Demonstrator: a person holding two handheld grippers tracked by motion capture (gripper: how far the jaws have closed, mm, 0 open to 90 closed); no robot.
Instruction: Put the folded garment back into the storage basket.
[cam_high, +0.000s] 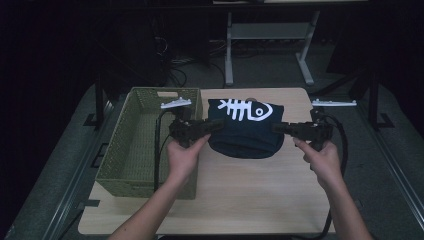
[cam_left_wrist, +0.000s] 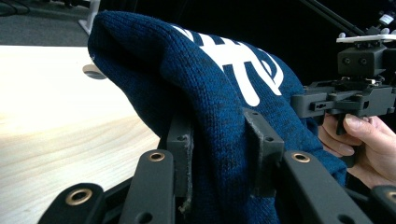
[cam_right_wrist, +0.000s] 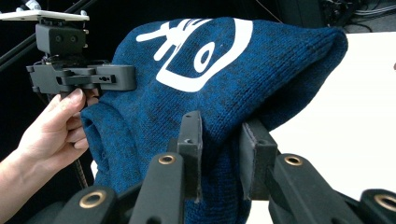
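Note:
A dark blue knitted garment (cam_high: 245, 129) with a white fish-skeleton print is held up just above the wooden table (cam_high: 250, 200), stretched between both grippers. My left gripper (cam_high: 218, 125) is shut on its left edge; in the left gripper view the knit (cam_left_wrist: 187, 70) is bunched between the jaws (cam_left_wrist: 222, 154). On the opposite edge my right gripper (cam_high: 276, 128) is shut, with a fold of the fabric (cam_right_wrist: 261, 70) pinched between its jaws (cam_right_wrist: 223, 149). Each gripper view also shows the other hand and its gripper behind the cloth.
A green woven basket (cam_high: 127, 120) stands on the table's left side, right beside my left hand. Bare tabletop lies in front of the garment. Beyond the far edge are dark floor, cables and a white table frame (cam_high: 229, 55).

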